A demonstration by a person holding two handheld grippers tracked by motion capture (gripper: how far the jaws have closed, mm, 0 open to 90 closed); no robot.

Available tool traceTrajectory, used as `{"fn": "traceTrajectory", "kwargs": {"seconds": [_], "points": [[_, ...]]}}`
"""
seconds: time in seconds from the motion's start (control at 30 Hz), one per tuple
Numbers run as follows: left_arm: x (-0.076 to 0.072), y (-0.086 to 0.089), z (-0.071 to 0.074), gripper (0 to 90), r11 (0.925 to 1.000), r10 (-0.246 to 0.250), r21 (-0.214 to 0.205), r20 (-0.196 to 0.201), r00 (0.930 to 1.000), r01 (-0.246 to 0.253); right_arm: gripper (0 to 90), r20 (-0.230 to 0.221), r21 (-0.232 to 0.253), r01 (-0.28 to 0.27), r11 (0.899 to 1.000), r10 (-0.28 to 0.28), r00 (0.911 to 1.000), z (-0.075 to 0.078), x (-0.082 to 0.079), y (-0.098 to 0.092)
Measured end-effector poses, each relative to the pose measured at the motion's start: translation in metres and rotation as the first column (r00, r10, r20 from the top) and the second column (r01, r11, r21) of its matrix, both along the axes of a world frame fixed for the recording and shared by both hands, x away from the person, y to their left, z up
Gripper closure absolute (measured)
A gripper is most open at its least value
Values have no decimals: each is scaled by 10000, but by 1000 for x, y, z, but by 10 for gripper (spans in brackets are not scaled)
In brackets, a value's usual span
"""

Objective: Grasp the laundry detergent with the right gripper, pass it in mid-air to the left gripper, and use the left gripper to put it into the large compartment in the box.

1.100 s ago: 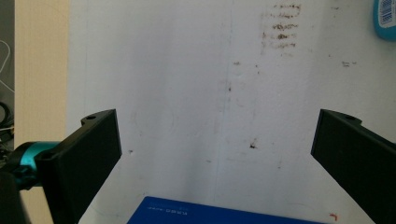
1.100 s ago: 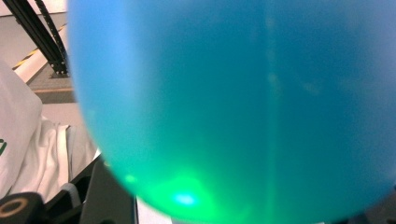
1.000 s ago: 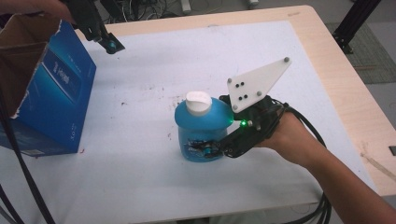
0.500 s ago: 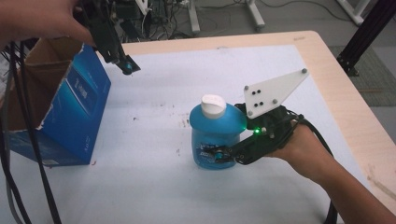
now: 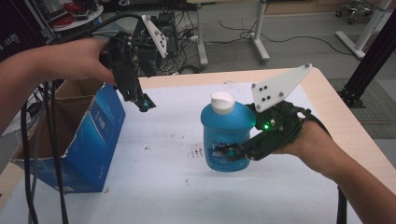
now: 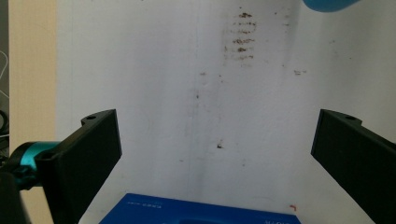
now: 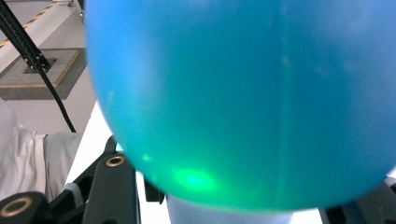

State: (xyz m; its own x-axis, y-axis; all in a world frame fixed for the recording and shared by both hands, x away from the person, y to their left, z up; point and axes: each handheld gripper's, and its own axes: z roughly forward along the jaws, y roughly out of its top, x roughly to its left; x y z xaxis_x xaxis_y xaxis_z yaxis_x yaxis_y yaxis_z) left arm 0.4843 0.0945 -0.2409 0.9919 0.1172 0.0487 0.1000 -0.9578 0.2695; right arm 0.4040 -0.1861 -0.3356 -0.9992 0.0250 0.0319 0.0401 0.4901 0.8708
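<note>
A blue bottle (image 5: 225, 133) with a white cap stands upright over the white table cover (image 5: 163, 186). My right gripper (image 5: 232, 152) is shut on its lower body from the right. In the right gripper view the bottle (image 7: 243, 93) sits very close, between the jaws of the right gripper (image 7: 238, 205). My left gripper (image 5: 142, 103) hangs open in the air beside the top right corner of the open blue cardboard box (image 5: 95, 140). The left gripper (image 6: 215, 154) looks straight down with its jaws wide apart and nothing between them. The box's edge (image 6: 201, 213) lies below them.
The cover carries brown stains (image 5: 195, 151) left of the bottle. Wooden table edges (image 5: 359, 135) run along the right and back. Cables trail from the left gripper past the box (image 5: 51, 154). Desks and cords stand on the floor behind the table.
The whole view has shifted, and the bottle looks larger and closer. My right gripper keeps its hold on the bottle. The left gripper stays open near the box's top corner.
</note>
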Motion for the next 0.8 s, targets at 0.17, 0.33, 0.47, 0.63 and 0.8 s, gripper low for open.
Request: {"fn": "traceTrajectory", "kwargs": {"seconds": [0.17, 0.33, 0.47, 0.63, 0.8], "points": [[-8, -2, 6, 16, 10000, -54, -25, -62, 10000, 54, 447, 200, -169, -215, 9996, 218, 9996, 13, 15, 1], [-19, -9, 8, 16, 9995, -256, 196, -197, 9995, 260, 447, 294, -307, -321, 9990, 330, 9990, 20, 25, 2], [-25, -15, 12, 16, 9992, -335, 200, -191, 9993, 339, 448, 274, -369, -482, 9982, 492, 9984, 21, 33, 5], [-29, -21, 16, 16, 9993, -351, 118, -398, 9986, 356, 448, 145, -269, -633, 9976, 637, 9979, 15, 39, 10], [-32, -25, 17, 16, 9988, -422, 209, -590, 9974, 435, 448, 55, -255, -803, 9964, 805, 9967, 12, 44, 15]]}}
